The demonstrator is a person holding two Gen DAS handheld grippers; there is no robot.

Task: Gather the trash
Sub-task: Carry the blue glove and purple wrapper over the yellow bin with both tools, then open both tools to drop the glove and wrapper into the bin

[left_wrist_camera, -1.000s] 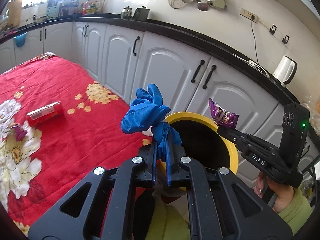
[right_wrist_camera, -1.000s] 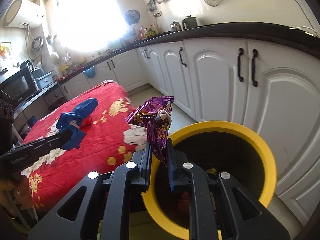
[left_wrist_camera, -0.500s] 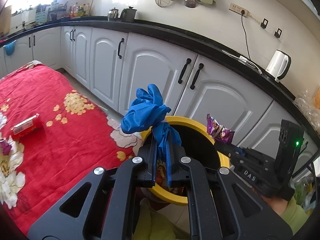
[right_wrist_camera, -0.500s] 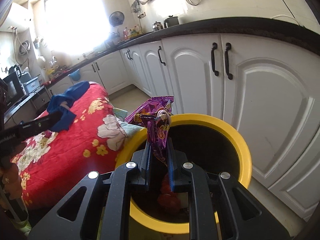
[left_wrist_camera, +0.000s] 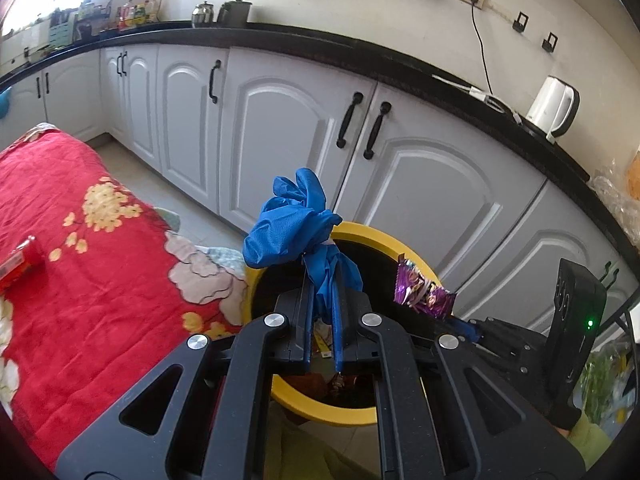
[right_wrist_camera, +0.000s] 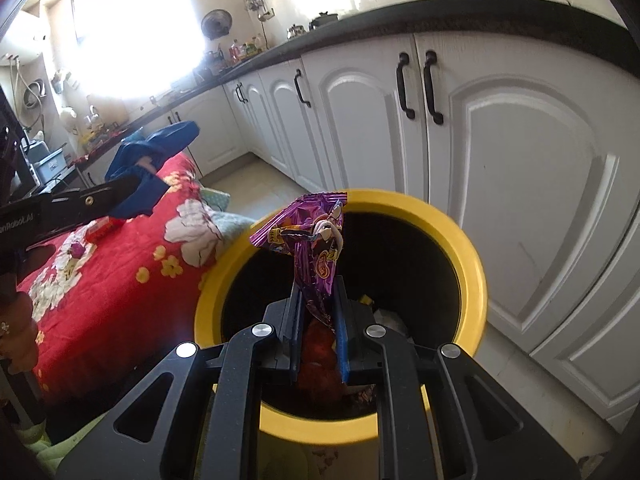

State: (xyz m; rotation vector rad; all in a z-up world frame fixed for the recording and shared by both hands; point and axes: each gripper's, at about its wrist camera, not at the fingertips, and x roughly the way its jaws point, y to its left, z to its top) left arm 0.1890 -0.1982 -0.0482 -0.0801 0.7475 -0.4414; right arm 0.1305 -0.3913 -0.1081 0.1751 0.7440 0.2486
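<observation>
1. From my left camera, the left gripper [left_wrist_camera: 322, 304] hides the near part of the yellow bin [left_wrist_camera: 384, 240]; I see only scraps of rubbish between its fingers and cannot tell what they are.
2. The left gripper's fingers are clamped on a crumpled blue glove [left_wrist_camera: 294, 220], which bunches up above the fingertips over the bin's rim at about 10 o'clock of the opening.
3. The right gripper [right_wrist_camera: 318, 300] is clamped on a purple snack wrapper [right_wrist_camera: 316, 248], held over the middle of the bin's dark opening. In the left view that wrapper [left_wrist_camera: 422, 294] shows at 3 o'clock, with most of the right gripper's body cut off by the frame edge.
4. In my right view the bin's contents are dim: something red below the fingers and pale scraps at 2 o'clock, nothing I can identify.
5. A hand at the left edge of the right view is mostly cut off and in shadow.
6. A red flowered cloth [left_wrist_camera: 80, 272] covers the surface at 9 o'clock, just beside the bin. A small red packet [left_wrist_camera: 18, 262] lies on it, partly cut off.
7. White cabinets [left_wrist_camera: 280, 128] with black handles run behind under a black counter [left_wrist_camera: 400, 66]; a white kettle [left_wrist_camera: 554, 110] stands at 2 o'clock. The window [right_wrist_camera: 132, 36] is blown out by glare.
</observation>
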